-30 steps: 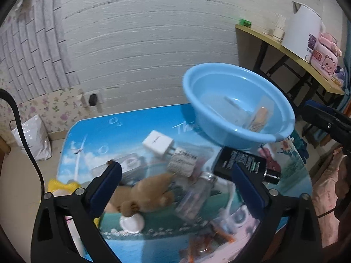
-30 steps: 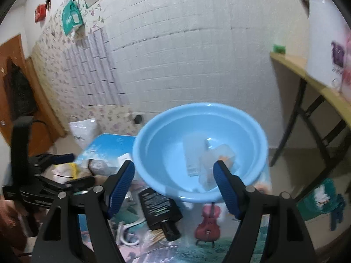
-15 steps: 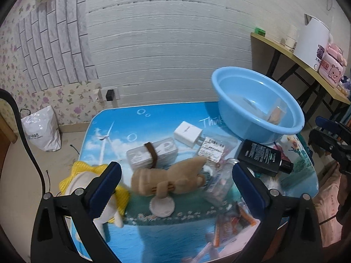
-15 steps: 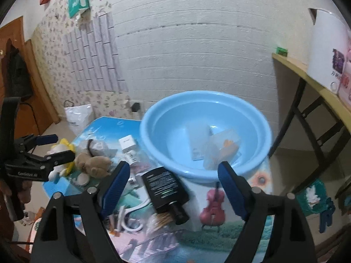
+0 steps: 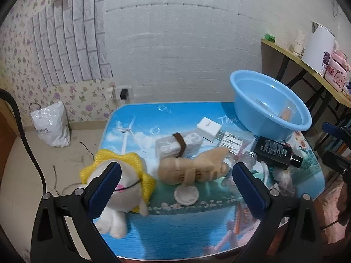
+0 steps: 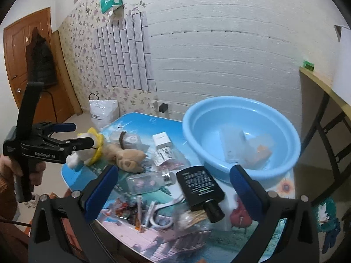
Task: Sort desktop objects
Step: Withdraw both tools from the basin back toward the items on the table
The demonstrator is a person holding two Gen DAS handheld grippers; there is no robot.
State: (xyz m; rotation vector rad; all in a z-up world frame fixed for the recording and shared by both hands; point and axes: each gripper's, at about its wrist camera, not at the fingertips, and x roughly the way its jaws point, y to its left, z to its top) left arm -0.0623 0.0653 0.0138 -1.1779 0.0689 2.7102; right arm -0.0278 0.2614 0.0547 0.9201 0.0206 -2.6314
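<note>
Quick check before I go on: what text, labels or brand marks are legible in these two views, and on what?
"GenRobot.AI": white lettering on the left gripper body, right wrist view.
"Th...": start of white script on the table mat, rest hidden by the blue basin.
Black bottle: white print, too small to read.
Barcode label on the clear packet: unreadable.
White plastic bag: dark print, blurred.

Right tongs [image 6: 173, 188] opening wider, empty — both views pulled back from the blue basin [image 5: 252, 100].
</note>
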